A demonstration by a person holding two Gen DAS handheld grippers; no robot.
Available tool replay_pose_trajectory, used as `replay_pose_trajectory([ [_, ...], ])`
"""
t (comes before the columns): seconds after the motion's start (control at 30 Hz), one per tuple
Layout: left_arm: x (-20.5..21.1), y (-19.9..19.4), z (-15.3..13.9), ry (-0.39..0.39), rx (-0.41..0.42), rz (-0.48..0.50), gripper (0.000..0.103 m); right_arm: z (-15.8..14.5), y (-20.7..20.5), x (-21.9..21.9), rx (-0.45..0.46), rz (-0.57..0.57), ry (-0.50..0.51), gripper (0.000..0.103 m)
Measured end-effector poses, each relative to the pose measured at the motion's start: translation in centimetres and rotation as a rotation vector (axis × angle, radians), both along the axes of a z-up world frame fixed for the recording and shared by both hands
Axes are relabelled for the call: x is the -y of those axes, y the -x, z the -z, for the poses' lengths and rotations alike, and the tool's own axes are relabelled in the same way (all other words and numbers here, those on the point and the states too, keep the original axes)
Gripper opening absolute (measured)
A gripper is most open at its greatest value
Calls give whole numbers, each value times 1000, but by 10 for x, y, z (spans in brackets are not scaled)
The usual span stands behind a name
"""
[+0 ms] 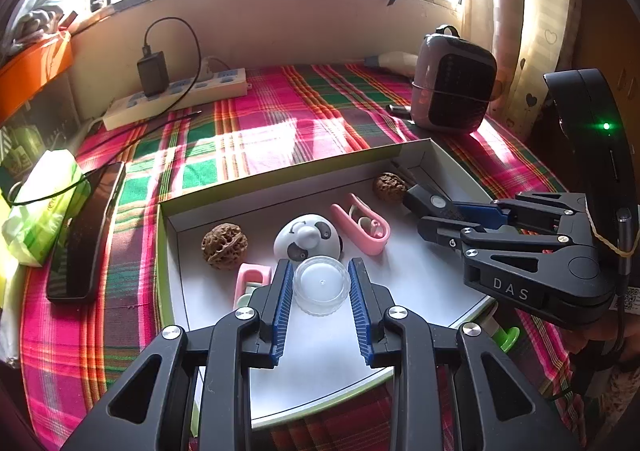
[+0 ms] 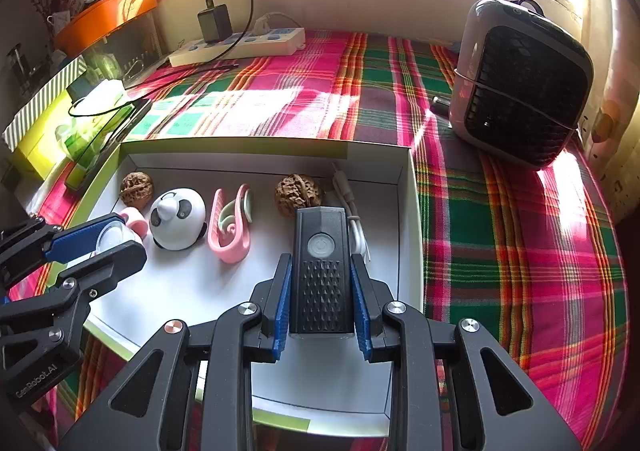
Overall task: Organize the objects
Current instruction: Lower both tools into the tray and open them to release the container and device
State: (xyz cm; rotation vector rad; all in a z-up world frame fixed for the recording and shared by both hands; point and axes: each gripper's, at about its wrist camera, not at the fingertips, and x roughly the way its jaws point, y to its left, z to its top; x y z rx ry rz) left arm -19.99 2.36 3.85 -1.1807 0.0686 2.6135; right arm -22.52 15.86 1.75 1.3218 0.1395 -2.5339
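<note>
Over the white box [image 1: 192, 219] on a plaid-covered desk, the left gripper [image 1: 322, 283] pinches a clear round plastic lid [image 1: 322, 285] by its rim near the front edge; light, slick, likely brittle. The right gripper [image 2: 320, 291] clamps a black, ribbed rectangular light [image 2: 321, 267] by its stiff sides, toward the box's right wall.
</note>
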Motion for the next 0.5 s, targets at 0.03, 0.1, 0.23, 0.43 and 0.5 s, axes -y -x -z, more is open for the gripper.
replay_pose_trajectory([
  [0.03, -1, 2, 2, -1, 7, 5, 26, 0, 0, 0, 0, 0, -1, 28],
  [0.1, -4, 5, 6, 12, 20, 6, 26, 0, 0, 0, -1, 1, 4, 28],
  [0.23, -9, 7, 11, 19, 31, 24, 26, 0, -1, 0, -4, 1, 4, 28],
  [0.43, -11, 12, 19, 40, 53, 22, 26, 0, 0, 0, -8, 0, 1, 28],
  [0.5, -10, 13, 21, 43, 55, 17, 26, 0, 0, 0, -10, 1, 0, 28],
])
